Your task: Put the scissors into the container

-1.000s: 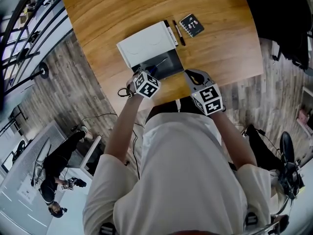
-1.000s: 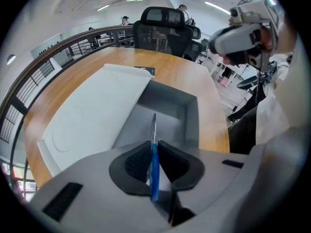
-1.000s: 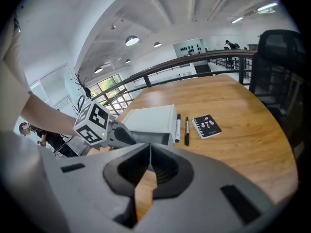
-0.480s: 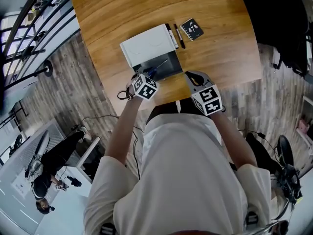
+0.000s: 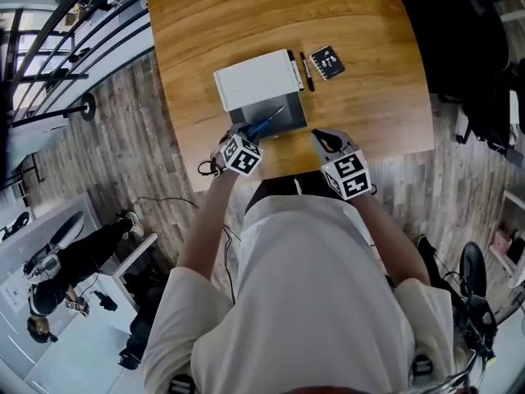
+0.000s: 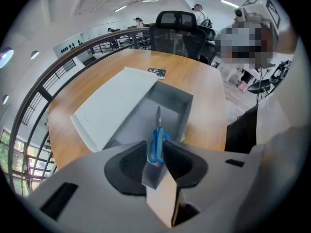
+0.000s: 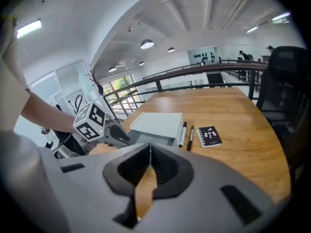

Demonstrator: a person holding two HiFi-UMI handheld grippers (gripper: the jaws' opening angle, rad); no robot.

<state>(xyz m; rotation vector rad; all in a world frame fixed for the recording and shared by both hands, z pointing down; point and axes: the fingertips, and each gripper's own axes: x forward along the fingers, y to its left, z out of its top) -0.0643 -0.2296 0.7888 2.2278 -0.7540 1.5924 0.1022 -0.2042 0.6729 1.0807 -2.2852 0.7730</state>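
Scissors [image 6: 157, 134] lie unpinched between just-opened jaws of left gripper [image 6: 155, 145]; right gripper [image 7: 149, 148] jaws pressed together.

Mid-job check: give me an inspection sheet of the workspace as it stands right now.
Surface: wooden table.
Job's things: scissors lie in the grey container; white lid adjoining.
Clutter: two pens, notebook beside the lid.
Grippers: left gripper open, jaws just been opening, scissors handles between them, unpressed; right gripper shut, empty.
Cables: one cable loops by the left gripper; more on the floor.
Surroundings: railing, chair, person nearby.
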